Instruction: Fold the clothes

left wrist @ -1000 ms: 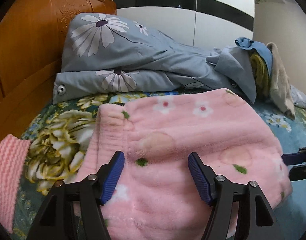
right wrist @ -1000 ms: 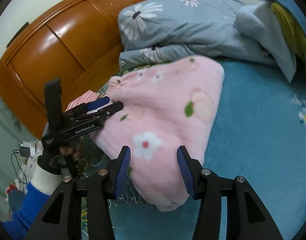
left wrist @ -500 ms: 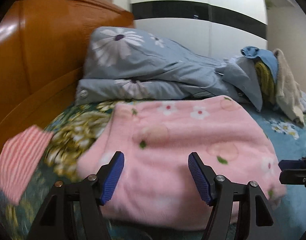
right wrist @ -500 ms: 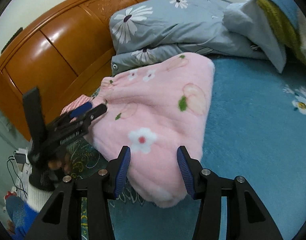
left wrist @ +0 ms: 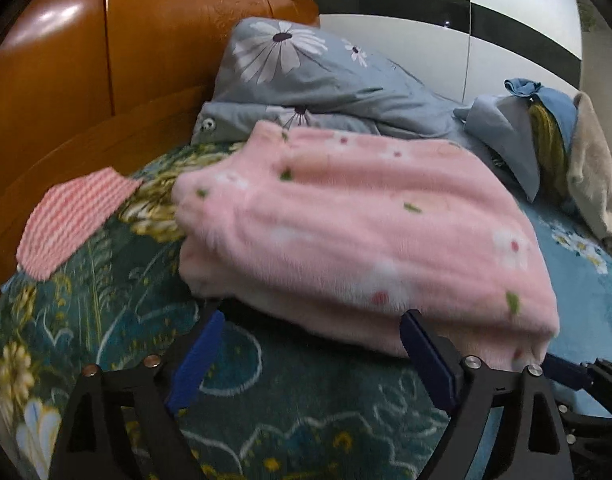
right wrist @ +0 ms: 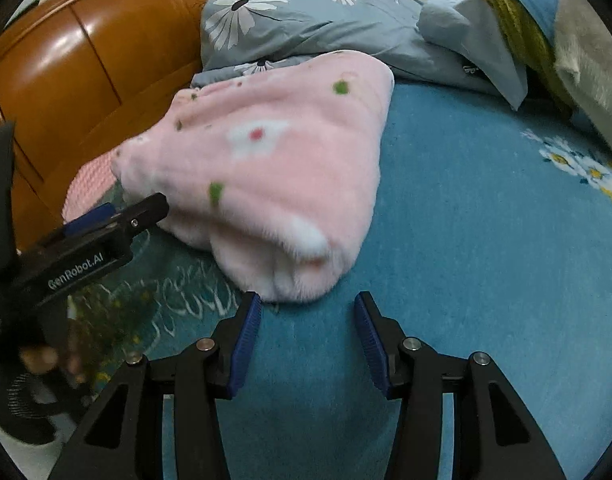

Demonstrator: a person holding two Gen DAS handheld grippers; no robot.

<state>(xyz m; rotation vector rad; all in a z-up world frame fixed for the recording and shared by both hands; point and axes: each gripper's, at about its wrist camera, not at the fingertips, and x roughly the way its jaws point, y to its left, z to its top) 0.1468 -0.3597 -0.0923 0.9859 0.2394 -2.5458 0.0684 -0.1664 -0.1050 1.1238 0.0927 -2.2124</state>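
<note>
— So where is the pink fleece garment lying?

— Folded into a bundle on the bed, just near of the grey flowered pillow by the wooden headboard.

— And the left gripper?

— Its fingers have just been opening and stand wide, nothing between them, the bundle's near edge just beyond.

— The right gripper?

— Fingers partly apart, empty, just short of the bundle's near corner.
</note>
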